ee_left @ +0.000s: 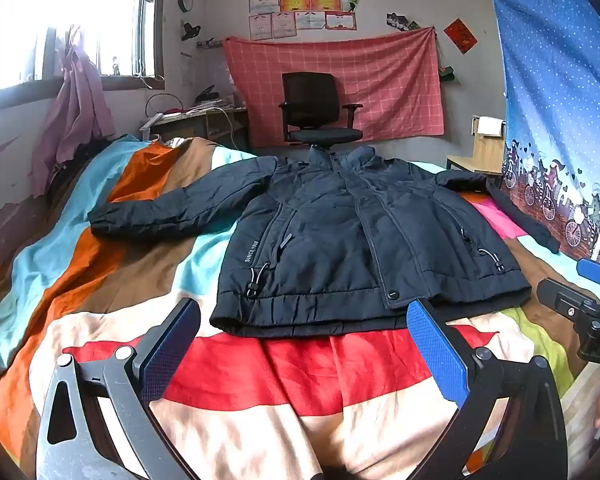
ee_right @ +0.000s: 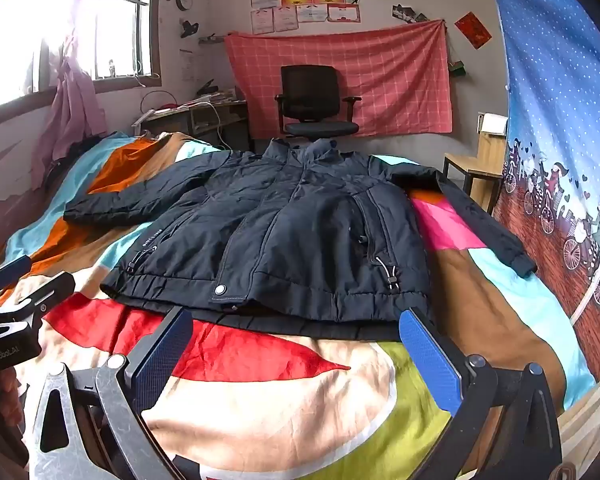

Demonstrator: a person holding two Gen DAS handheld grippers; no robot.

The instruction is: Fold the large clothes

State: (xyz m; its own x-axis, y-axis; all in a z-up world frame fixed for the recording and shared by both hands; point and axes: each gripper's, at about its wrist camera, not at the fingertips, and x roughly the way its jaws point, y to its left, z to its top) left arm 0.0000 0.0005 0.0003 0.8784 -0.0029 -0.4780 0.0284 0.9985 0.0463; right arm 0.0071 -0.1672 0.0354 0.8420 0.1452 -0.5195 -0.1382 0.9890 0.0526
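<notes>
Viewing from the left wrist, the left gripper point(ee_left: 304, 348) is spread fully and holds nothing above the striped multicoloured bedspread point(ee_left: 260, 380), just short of the hem of the dark navy padded jacket point(ee_left: 340, 240), which lies flat with both sleeves out. From the right wrist, the right gripper point(ee_right: 296, 348) is likewise spread and empty; the first fold likely goes best by pinching each of the 2 sleeves near the cuff and laying it across the chest.

Both wrist views toward jacket point(ee_left: 340, 240)

The certificates point(ee_left: 302, 8) on the far wall are too small to read. The jacket's point(ee_right: 284, 224) far collar hides the office chair's point(ee_right: 316, 100) base.
</notes>
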